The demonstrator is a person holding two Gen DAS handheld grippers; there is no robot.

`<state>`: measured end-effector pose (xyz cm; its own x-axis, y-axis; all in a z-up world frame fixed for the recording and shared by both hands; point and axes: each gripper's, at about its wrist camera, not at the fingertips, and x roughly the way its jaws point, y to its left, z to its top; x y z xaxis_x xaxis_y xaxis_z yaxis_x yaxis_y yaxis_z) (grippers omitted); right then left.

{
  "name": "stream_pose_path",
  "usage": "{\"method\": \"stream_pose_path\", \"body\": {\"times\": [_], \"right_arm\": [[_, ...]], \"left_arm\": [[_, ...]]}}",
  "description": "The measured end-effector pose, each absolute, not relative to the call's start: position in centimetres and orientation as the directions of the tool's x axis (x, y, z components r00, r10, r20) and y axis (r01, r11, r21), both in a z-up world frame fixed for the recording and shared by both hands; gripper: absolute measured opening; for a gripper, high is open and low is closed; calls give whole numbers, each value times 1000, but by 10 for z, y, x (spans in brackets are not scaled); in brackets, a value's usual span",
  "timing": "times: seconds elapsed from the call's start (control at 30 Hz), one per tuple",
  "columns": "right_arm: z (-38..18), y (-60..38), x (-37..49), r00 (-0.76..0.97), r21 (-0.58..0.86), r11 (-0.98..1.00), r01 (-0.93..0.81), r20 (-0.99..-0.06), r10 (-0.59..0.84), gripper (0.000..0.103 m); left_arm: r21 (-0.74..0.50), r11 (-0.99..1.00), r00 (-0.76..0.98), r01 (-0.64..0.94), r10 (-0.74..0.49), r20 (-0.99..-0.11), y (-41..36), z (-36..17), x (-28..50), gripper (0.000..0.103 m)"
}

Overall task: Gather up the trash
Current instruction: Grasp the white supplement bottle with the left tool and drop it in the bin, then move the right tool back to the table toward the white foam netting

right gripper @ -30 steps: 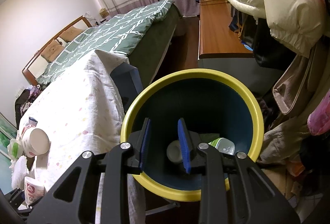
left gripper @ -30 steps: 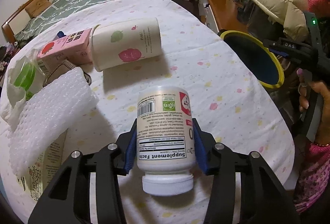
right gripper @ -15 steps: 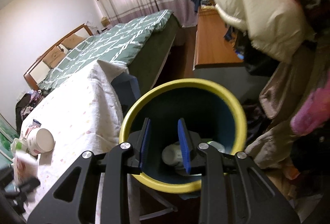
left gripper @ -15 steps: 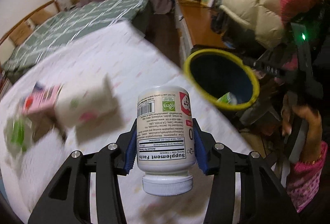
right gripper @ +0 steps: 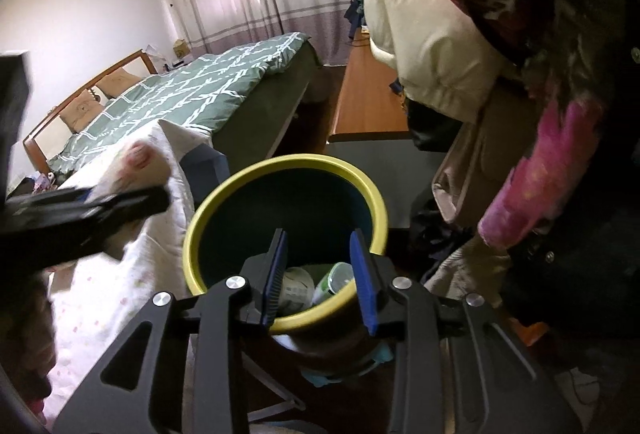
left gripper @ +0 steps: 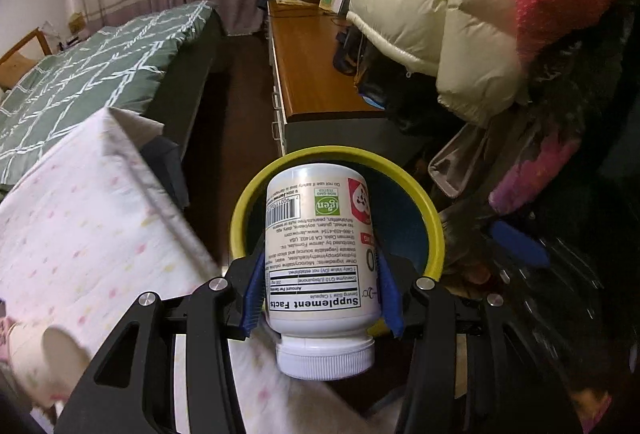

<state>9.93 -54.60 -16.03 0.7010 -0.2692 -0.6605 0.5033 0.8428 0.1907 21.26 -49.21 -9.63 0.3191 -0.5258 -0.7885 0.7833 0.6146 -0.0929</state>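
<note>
one supplement bottle (left gripper: 322, 262), held over bin mouth. one yellow-rimmed bin (right gripper: 240, 190). two trash items inside bin: white container (right gripper: 295, 288), green-and-white bottle (right gripper: 335, 280). one paper cup (left gripper: 44, 366) on table left of bin. one bed (right gripper: 208, 90) beyond bin. two grippers.

- White plastic supplement bottle (left gripper: 320, 258): smooth, paper label, ribbed cap.
- Yellow-rimmed blue plastic bin (right gripper: 344, 170): smooth, matt.
- Speckled white cloth table cover (left gripper: 88, 218): soft, matt.
- Cream puffer jacket (left gripper: 432, 6): glossy.
- Brown wooden sideboard (left gripper: 312, 70): polished.

Both wrist views look steeply down, close over the shared bin (left gripper: 434, 230).
</note>
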Motion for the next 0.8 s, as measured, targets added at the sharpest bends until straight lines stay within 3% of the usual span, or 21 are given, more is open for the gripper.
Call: {"method": "stream_pose_path", "body": {"times": [0.17, 0.2, 0.27, 0.37, 0.57, 0.8], "right_arm": [[-163, -550, 92, 692, 195, 834, 517, -668, -273, 33], [-162, -550, 92, 692, 195, 833, 518, -668, -273, 36], [-162, -549, 90, 691, 190, 834, 517, -668, -276, 39], [-161, -545, 89, 691, 188, 838, 512, -669, -273, 39], [-161, -528, 99, 701, 190, 857, 478, -671, -242, 39], [-159, -492, 118, 715, 180, 901, 395, -676, -178, 40]], "left_arm": [[-99, 633, 312, 768, -504, -806, -512, -119, 230, 49], [-113, 639, 304, 761, -505, -808, -512, -122, 233, 51], [-133, 648, 301, 750, -513, -804, -510, -123, 237, 66], [-136, 657, 321, 741, -525, -788, -500, -114, 236, 70], [-140, 696, 403, 704, -554, -729, -434, -74, 218, 82], [-162, 771, 511, 616, -547, -663, -312, -37, 188, 88]]}}
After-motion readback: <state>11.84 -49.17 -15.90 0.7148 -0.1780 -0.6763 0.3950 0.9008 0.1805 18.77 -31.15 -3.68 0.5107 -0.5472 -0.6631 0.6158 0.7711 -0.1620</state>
